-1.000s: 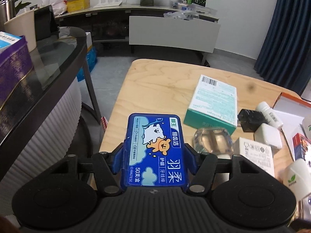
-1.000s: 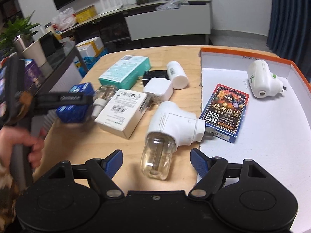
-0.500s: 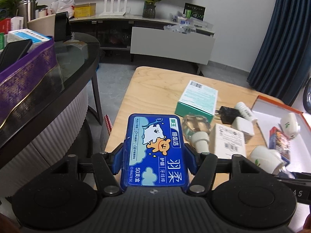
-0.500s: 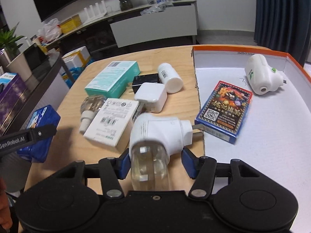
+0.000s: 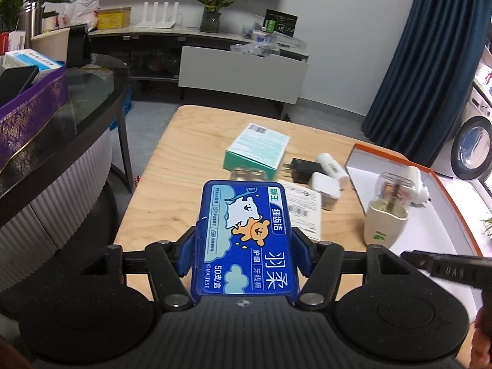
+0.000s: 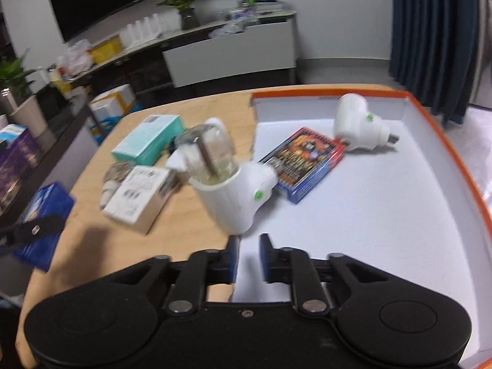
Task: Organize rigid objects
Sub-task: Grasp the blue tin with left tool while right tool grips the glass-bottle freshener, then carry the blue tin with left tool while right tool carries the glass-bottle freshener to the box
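My left gripper (image 5: 244, 246) is shut on a blue floss-pick box (image 5: 246, 236) and holds it above the wooden table (image 5: 184, 160). My right gripper (image 6: 247, 255) has its jaws nearly together on the base of a white plug-in repellent heater with a clear bottle (image 6: 227, 181), held upright over the left edge of the orange-rimmed white tray (image 6: 430, 117). The heater also shows in the left wrist view (image 5: 389, 212). In the tray lie a card deck box (image 6: 307, 160) and a second white heater (image 6: 359, 126).
On the table lie a teal box (image 6: 147, 141), a white box (image 6: 135, 200), a clear bottle (image 6: 113, 175), a black adapter (image 5: 299, 170), a white adapter (image 5: 324, 186) and a white pill bottle (image 5: 333, 167). A dark glass-topped counter (image 5: 77, 98) stands at the left.
My right gripper closed on the white heater, lifted it upright and moved it toward the tray. My left gripper rose and pulled back with the blue box.
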Available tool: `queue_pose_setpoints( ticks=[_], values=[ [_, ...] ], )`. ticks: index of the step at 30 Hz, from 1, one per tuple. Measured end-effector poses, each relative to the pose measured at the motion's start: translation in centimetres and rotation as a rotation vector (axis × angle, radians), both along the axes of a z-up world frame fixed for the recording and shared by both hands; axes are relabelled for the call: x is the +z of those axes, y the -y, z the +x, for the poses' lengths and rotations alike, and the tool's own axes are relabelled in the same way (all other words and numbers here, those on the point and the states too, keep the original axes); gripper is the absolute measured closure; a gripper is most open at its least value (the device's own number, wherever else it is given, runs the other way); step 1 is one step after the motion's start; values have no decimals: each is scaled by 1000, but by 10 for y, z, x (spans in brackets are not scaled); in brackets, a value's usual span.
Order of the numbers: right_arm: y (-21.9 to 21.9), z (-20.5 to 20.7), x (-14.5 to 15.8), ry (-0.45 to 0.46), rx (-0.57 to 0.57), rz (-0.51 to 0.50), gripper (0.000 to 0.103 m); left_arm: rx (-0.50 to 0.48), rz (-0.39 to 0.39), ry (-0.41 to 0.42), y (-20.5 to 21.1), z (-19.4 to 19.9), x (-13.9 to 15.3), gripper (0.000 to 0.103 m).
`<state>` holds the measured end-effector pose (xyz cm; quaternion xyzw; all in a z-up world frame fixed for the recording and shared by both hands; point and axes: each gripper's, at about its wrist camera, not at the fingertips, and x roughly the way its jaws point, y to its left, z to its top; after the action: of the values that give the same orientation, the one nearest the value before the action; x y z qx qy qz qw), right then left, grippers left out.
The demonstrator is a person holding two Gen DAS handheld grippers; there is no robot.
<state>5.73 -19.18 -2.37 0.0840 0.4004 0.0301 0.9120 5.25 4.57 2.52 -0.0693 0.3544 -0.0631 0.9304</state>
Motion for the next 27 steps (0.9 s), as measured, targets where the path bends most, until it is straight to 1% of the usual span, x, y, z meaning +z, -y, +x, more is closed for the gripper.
queue_pose_setpoints(
  ticks=[1,4,7,9,11,13,15,16,17,18,19,21,23,25,27],
  values=[
    [-2,-3,0,13,15,-3,17,-1,3,1,2,-1,0,40],
    [-17,-10,4,92,78,-82,15,0,3,-6,2,-1,-1,40],
    [-36,0,5,144,153,-208,14,3,8,-11,1,-1,-3,40],
    [-44,15,0,149,181,-309,14,6,15,-12,0,-1,-3,40],
    [-48,32,-5,137,174,-339,14,13,15,-12,0,1,-4,40],
    [-50,46,-9,93,165,-318,13,18,14,-15,-1,3,-4,40],
    [-53,59,-14,31,111,-326,13,18,15,-17,1,4,-5,40],
    [-52,63,-17,19,90,-304,14,17,14,-18,1,4,-5,40],
    [-51,67,-21,0,70,-283,17,16,14,-20,2,5,-6,40],
    [-50,72,-25,-22,49,-275,31,14,14,-22,2,5,-6,40],
    [-45,74,-28,-29,30,-251,32,10,15,-22,3,4,-6,40],
    [-33,71,-25,-20,0,-157,33,6,18,-16,3,4,-4,40],
    [-25,63,-19,21,-15,-115,33,7,13,-12,3,3,-3,40],
    [-17,52,-9,64,-9,-46,33,4,6,-7,5,2,-1,40],
    [-13,40,2,101,-3,-29,33,-6,6,3,8,1,2,40]
  ],
)
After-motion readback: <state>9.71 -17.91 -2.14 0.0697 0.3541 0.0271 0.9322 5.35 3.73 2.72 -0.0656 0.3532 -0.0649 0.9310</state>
